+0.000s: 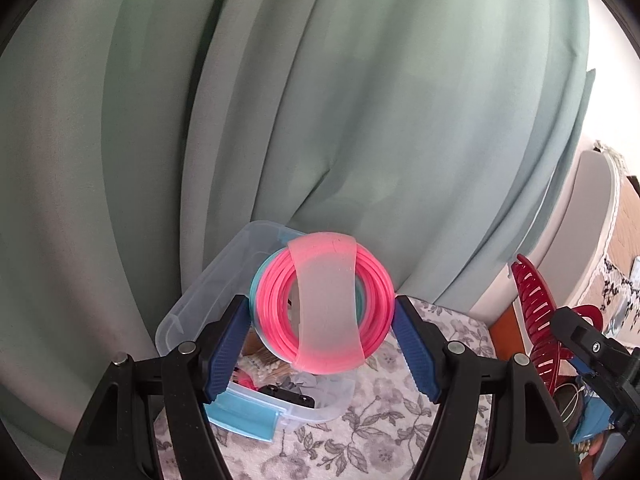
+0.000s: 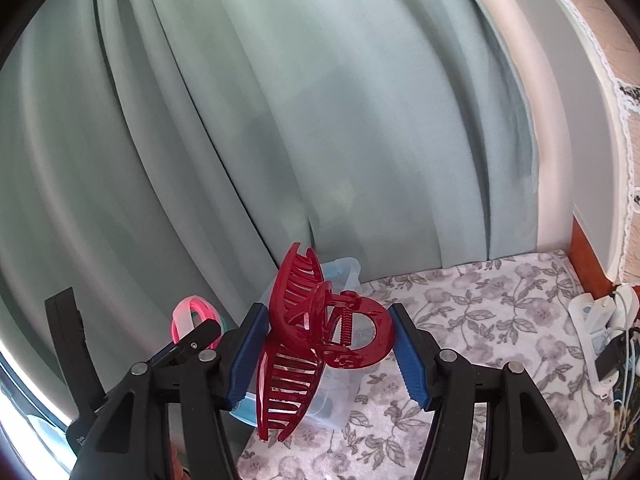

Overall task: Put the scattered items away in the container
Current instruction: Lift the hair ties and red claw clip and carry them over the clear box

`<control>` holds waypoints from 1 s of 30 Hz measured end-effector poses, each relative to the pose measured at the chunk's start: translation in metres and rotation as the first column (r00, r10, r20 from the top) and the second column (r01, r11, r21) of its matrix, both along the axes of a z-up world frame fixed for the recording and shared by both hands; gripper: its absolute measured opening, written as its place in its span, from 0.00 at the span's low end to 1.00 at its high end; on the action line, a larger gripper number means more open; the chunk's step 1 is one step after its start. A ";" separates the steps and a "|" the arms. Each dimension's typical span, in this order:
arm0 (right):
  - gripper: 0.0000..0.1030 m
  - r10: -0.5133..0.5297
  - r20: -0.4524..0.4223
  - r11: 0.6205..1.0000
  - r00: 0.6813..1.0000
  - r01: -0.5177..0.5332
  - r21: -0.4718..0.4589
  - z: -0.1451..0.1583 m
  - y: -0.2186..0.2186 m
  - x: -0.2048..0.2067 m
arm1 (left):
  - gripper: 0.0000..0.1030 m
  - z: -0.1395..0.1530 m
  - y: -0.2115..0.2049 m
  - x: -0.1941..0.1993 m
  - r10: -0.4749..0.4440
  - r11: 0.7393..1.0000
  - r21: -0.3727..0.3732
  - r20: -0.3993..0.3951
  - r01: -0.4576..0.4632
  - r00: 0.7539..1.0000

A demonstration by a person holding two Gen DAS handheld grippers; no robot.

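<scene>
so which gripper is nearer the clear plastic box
Left. The left gripper, holding the pink coil bundle, hangs right over the clear plastic box. The right gripper, holding the red hair claw, sits further back on the box's right side.

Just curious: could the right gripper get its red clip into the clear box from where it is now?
Probably yes. The right gripper, holding the clip, hangs near the open box with nothing between; the left gripper with its rings crowds the same opening.
</scene>
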State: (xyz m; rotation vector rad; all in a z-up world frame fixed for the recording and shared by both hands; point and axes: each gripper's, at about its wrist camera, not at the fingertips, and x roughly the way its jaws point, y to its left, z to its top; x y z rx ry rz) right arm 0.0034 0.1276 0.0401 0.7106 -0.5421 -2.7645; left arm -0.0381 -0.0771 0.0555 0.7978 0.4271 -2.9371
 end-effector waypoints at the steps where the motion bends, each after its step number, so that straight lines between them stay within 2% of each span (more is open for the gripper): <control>1: 0.63 0.005 0.001 1.000 1.000 -0.005 0.003 0.000 -0.003 -0.002 | 0.71 -0.001 -0.004 0.000 0.006 1.000 0.002 0.001 -0.006 1.000; 9: 0.63 0.049 0.023 0.999 0.999 -0.049 0.024 -0.010 -0.029 -0.018 | 0.71 -0.013 -0.028 -0.005 0.052 0.998 0.020 0.032 -0.052 0.998; 30: 0.63 0.126 0.130 0.988 0.984 -0.137 0.078 -0.043 -0.080 -0.073 | 0.71 -0.050 -0.070 -0.032 0.084 0.994 0.054 0.138 -0.092 0.987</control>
